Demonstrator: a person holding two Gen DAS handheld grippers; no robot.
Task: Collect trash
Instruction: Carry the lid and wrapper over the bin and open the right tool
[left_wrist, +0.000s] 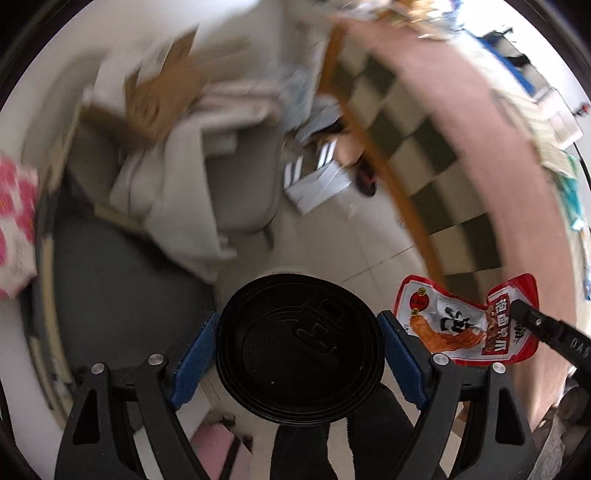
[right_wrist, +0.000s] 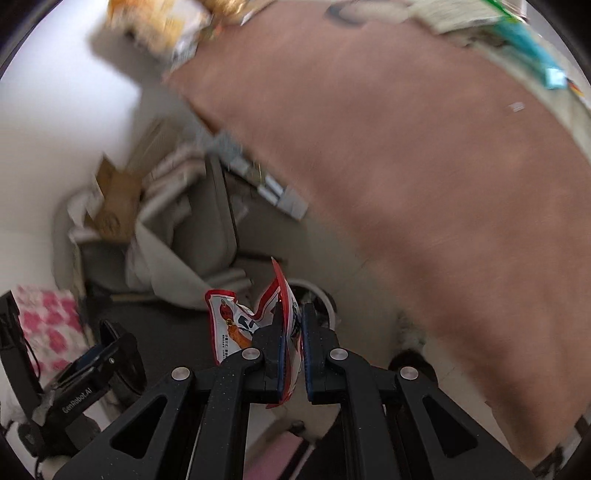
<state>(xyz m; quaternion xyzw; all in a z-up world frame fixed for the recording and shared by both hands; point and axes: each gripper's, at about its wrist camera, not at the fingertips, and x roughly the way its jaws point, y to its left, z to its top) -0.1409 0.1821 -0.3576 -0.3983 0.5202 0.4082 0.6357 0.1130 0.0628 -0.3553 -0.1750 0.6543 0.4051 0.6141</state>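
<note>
Two grippers are in view, and each one carries a piece of trash. The left gripper (left_wrist: 299, 354) points almost straight down at the floor (left_wrist: 343, 236), and its jaws stand wide, clamped on the rim of a black lid (left_wrist: 301, 349); the blue pads (left_wrist: 195, 354) press on the lid from both sides, so the lid sits flat between them and fills the gap. The right gripper (right_wrist: 293, 343) points steeply down too, only a little tilted, with its jaws nearly closed on a red and white wrapper (right_wrist: 236, 325). One edge of the wrapper is pinched between the pads, and the rest sticks out crumpled ahead of the jaws and to the left of them. In the left wrist view the wrapper hangs just to the right of the left jaws, held at its right end by a black fingertip. A brown table (right_wrist: 424, 177) curves beyond the right jaws. Everything behind both grippers is blurred.
</note>
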